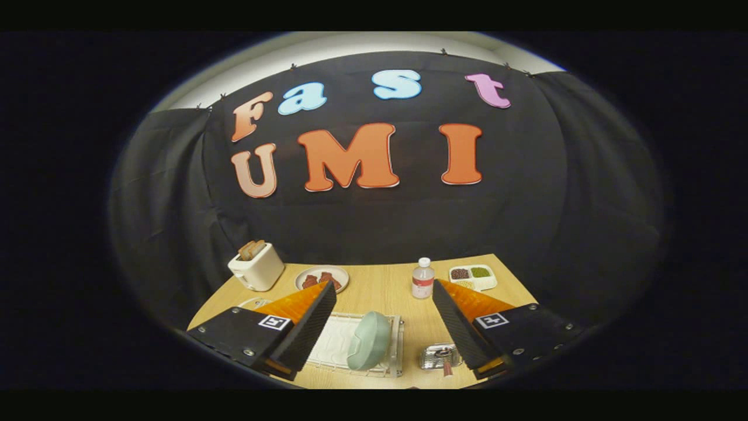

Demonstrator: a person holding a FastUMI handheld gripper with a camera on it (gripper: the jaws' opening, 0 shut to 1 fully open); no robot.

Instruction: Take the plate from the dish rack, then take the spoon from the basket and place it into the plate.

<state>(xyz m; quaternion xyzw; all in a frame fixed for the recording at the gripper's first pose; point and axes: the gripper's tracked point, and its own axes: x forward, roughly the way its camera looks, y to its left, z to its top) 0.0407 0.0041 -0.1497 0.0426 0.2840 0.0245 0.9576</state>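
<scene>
Gripper (383, 316) fingers apart, holding nothing; one plate (369, 340) upright in one dish rack (333, 351); one basket (437, 356), perhaps one spoon (447, 367).

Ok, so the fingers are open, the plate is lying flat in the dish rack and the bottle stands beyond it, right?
Not quite: the gripper view shows the plate standing on edge in the dish rack, not flat. The gripper is open, holding nothing, and the bottle does stand beyond it.
</scene>
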